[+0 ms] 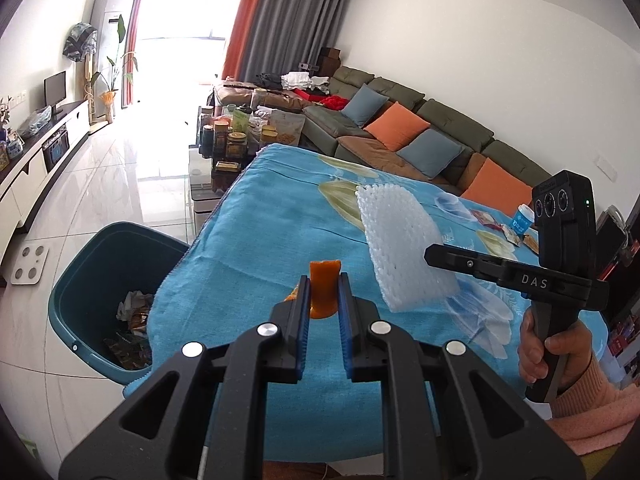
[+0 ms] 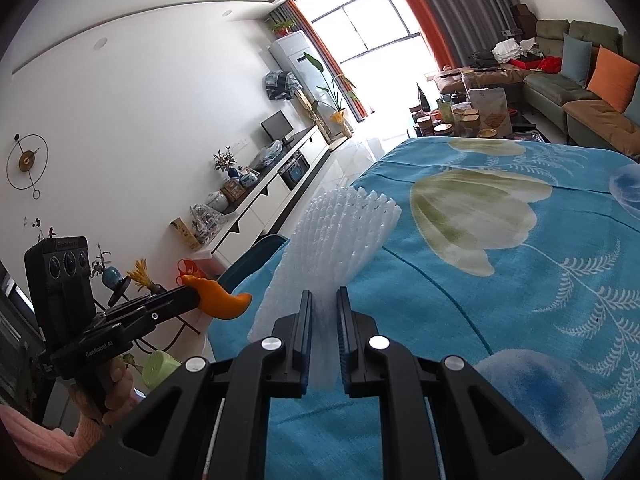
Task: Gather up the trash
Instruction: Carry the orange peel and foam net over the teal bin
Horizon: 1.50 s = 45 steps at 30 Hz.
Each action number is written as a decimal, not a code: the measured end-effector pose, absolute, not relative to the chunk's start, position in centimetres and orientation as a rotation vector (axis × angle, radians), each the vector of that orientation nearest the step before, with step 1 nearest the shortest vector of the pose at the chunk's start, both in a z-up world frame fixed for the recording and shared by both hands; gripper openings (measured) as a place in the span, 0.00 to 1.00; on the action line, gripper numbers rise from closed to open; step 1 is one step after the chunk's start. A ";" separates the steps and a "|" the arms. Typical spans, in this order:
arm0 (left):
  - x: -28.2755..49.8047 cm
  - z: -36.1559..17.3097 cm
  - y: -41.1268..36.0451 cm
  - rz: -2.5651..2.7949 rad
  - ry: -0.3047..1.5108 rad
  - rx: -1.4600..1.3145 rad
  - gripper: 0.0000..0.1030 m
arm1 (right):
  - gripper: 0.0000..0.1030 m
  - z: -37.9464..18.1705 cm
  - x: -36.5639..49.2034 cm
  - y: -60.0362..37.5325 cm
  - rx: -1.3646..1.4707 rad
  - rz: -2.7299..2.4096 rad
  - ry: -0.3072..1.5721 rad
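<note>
While both hover over blue cloth [image 1: 280,208], left tongs [image 1: 324,292] grip orange peel [image 1: 324,286], right tongs [image 2: 324,312] clamp foam net [image 2: 340,240].

Home living room: sofa [image 1: 400,128], curtains [image 1: 280,20], television [image 1: 55,87].

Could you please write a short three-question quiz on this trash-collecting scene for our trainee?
1. True or false: the left claw is shut on a piece of orange peel.
2. What does the right claw grip? A) paper cup B) white foam fruit net C) cushion
3. Fill in: the teal trash bin stands on the floor beside the ___-covered table.

Key: 1 true; 2 B; 3 blue floral cloth.
</note>
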<state>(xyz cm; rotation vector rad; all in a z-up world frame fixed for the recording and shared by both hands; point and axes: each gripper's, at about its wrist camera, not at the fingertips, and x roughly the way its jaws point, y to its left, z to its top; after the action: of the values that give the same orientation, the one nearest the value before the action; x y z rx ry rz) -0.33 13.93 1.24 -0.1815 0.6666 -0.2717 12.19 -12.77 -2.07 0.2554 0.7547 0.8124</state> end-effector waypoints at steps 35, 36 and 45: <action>-0.7 1.8 17.0 -0.187 0.642 -0.208 0.13 | 0.11 -2.2 13.6 -9.3 0.233 0.876 0.790; -0.7 1.8 17.1 -0.182 0.641 -0.208 0.13 | 0.11 -2.1 13.6 -9.3 0.234 0.879 0.790; -0.5 1.9 17.9 -0.157 0.637 -0.214 0.13 | 0.11 -1.8 13.8 -8.5 0.221 0.894 0.797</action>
<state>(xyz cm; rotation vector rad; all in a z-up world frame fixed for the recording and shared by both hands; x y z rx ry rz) -0.48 17.90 1.93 -0.2144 0.6370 -0.1574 13.80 -8.48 -1.81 0.2211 0.7966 0.8941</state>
